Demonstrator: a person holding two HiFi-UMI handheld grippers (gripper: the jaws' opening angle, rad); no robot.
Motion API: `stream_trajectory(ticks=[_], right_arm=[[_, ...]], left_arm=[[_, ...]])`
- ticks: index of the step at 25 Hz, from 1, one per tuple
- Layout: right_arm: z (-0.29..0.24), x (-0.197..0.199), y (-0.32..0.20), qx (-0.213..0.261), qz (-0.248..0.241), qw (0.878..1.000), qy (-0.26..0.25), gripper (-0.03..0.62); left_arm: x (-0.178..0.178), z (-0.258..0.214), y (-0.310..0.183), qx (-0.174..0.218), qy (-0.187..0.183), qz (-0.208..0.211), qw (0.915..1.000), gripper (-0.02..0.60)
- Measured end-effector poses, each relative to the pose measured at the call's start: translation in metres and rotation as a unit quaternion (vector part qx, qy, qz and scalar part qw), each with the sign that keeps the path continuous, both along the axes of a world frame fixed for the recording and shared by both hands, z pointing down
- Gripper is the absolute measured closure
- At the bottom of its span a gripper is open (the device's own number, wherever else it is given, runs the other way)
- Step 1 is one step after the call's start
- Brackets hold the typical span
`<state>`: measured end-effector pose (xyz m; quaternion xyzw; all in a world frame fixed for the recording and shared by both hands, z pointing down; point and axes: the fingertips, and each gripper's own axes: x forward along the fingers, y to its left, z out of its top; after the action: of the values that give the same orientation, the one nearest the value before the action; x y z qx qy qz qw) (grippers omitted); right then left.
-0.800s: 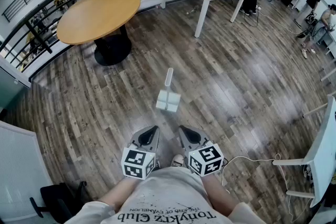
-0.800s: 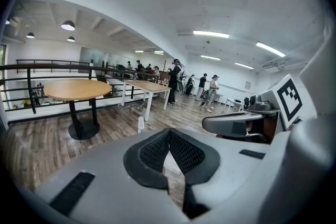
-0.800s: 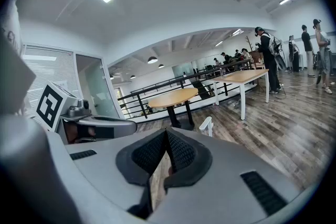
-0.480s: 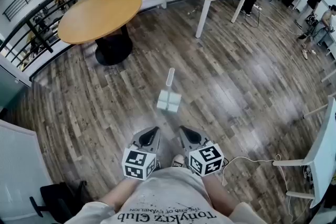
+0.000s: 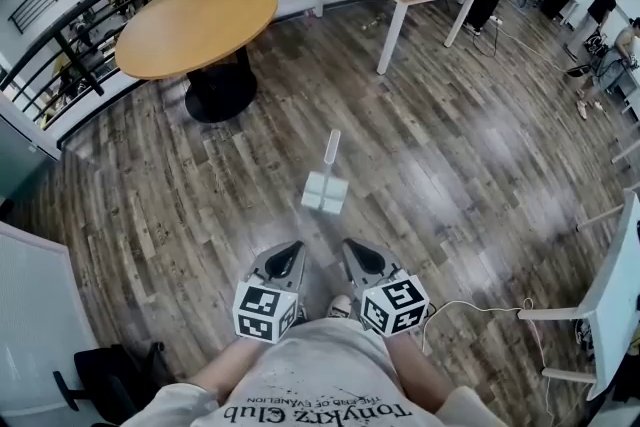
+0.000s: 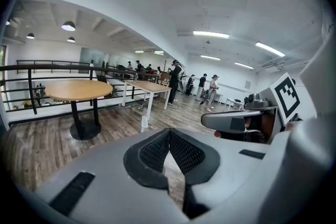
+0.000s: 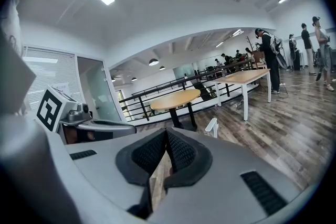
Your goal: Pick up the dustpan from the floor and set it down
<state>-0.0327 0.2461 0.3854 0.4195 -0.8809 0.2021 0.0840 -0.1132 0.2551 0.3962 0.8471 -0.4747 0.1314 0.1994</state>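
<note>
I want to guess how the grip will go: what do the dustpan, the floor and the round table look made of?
Dustpan: probably plastic, pale and smooth, moulded in one with its handle.
Floor: wood-look planks, grey-brown with grain, slightly glossy from light patches; wood or laminate, unclear.
Round table: light wood-look top, matte, on a dark, likely metal, pedestal.

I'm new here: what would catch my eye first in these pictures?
A small white dustpan lies alone on the wood floor, straight ahead of the person. Nearer, the left hand-held gripper and right hand-held gripper, each with a marker cube, point toward it, jaws shut and empty. A round table stands beyond, to the left.
</note>
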Motion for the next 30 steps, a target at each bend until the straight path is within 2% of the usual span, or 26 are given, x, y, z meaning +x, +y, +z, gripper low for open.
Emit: stream_trajectory(ticks=[12, 18, 23, 30], right_arm=[[-0.004, -0.022, 0.008, 0.01, 0.035, 0.999, 0.015, 0.572], [0.004, -0.015, 0.0, 0.0, 0.043, 0.999, 0.019, 0.572], [0.012, -0.007, -0.033, -0.001, 0.04, 0.999, 0.019, 0.572], [0.014, 0.025, -0.107, -0.005, 0.027, 0.999, 0.019, 0.572]], left_arm=[[-0.032, -0.002, 0.008, 0.002, 0.01, 0.024, 0.9997, 0.558], [-0.028, 0.002, 0.002, -0.004, 0.015, 0.032, 0.9994, 0.558], [-0.02, 0.007, -0.031, -0.006, 0.017, 0.029, 0.9994, 0.558], [0.009, 0.006, -0.103, -0.003, 0.014, 0.014, 0.9998, 0.558]])
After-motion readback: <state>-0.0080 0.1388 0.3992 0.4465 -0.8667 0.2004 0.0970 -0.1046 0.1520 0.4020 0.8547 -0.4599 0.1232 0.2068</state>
